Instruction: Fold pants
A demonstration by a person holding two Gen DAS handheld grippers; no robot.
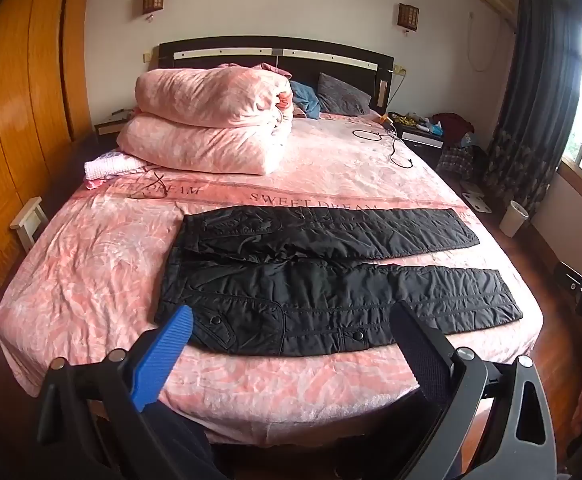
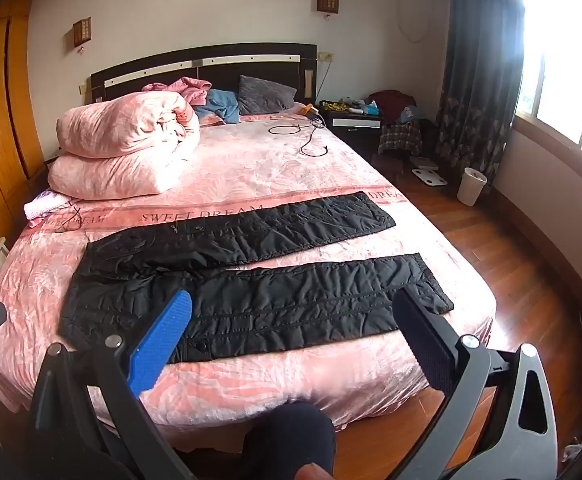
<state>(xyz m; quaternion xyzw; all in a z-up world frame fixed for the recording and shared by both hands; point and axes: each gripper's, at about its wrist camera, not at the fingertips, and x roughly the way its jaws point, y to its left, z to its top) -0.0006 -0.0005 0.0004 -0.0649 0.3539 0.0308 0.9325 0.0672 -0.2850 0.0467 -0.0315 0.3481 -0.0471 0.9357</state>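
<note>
Black quilted pants (image 1: pixel 323 276) lie flat on the pink bed (image 1: pixel 91 264), waist to the left, both legs spread apart and pointing right; they also show in the right wrist view (image 2: pixel 251 280). My left gripper (image 1: pixel 291 312) is open and empty, held above the bed's near edge, over the waist end of the near leg. My right gripper (image 2: pixel 295 300) is open and empty, held above the near leg toward its cuff. Each gripper has a blue finger on its left and a black one on its right.
A rolled pink duvet (image 1: pixel 211 128) and pillows (image 1: pixel 341 94) lie at the headboard end. A black cable (image 1: pixel 391 144) lies on the sheet at the far right. A nightstand (image 2: pixel 355 120), a white bin (image 2: pixel 471 186) and a scale (image 2: pixel 429 178) stand on the wooden floor at the right. A wardrobe (image 1: pixel 15 120) stands left.
</note>
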